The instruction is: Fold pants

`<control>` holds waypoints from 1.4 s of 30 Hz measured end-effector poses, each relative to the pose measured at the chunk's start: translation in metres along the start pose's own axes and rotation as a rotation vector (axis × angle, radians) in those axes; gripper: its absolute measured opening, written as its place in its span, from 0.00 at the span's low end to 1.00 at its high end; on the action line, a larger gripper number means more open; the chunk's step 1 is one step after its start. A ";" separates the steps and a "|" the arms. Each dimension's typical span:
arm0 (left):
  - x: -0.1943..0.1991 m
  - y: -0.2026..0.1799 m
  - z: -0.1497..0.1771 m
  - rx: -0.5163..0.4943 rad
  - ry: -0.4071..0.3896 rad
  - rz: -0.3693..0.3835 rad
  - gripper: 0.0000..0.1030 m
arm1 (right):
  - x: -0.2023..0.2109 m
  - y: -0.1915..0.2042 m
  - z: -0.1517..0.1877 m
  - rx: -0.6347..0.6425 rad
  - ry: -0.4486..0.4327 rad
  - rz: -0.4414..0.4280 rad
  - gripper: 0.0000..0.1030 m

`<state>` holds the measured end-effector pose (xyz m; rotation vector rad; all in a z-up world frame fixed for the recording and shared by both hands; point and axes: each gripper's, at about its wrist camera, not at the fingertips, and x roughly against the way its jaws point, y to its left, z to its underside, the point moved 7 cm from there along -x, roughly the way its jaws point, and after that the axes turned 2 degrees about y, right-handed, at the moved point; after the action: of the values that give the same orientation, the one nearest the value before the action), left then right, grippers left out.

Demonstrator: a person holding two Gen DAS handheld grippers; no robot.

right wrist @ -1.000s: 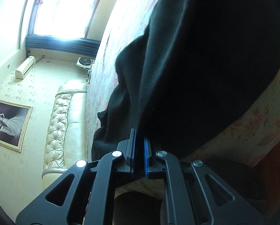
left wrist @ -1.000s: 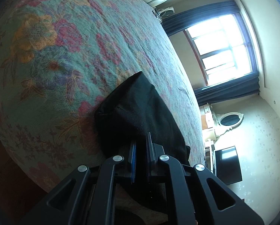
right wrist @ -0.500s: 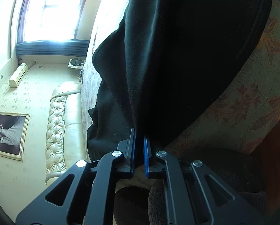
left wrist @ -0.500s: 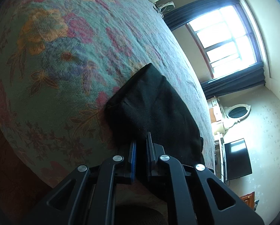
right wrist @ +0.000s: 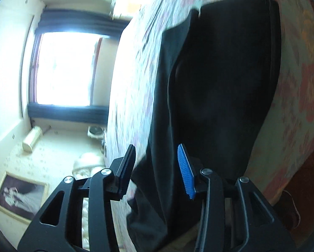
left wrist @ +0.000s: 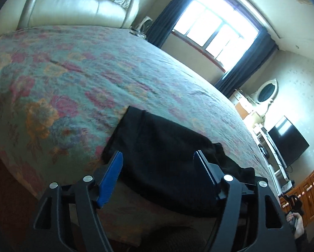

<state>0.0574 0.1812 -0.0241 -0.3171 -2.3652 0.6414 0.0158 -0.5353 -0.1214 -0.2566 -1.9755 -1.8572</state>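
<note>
Two grippers, both spread wide with nothing between the fingers. Left gripper (left wrist: 159, 161): jaws apart, blue pad on its left finger, hovering just above the near edge of the bed (left wrist: 77, 79). Black pants (left wrist: 157, 157) lie folded into a compact dark block on the floral bedspread, near the bed's edge; the left border looks straight and layered, the right end is rumpled with loose fabric bunched up. Cloth is matte, uniformly black, with no detail readable. Beyond the bed: cream tufted headboard (left wrist: 79, 2), a bright window (left wrist: 215, 31) with dark curtains, and a television (left wrist: 287, 142) at right. Right gripper (right wrist: 157, 163): jaws also apart, empty, held over the pants (right wrist: 220, 84), which show stacked layers and a long fold seam. Motion blur softens this view.
</note>
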 end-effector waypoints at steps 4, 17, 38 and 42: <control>-0.028 -0.052 0.001 -0.047 0.061 0.128 0.70 | 0.001 -0.004 -0.077 -0.084 -0.076 -0.013 0.45; -0.117 -0.168 0.070 -0.077 0.343 0.336 0.70 | -0.067 -0.035 -0.180 -0.015 -0.077 0.221 0.45; -0.173 -0.344 0.187 -0.020 0.627 0.576 0.76 | -0.099 0.002 -0.188 0.185 -0.016 0.257 0.06; -0.183 -0.349 0.201 0.050 0.621 0.547 0.76 | -0.076 0.050 -0.181 0.255 -0.026 0.159 0.06</control>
<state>0.0442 -0.2587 -0.0728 -1.0034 -1.6608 0.7147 0.1351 -0.6981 -0.1032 -0.3511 -2.1161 -1.4943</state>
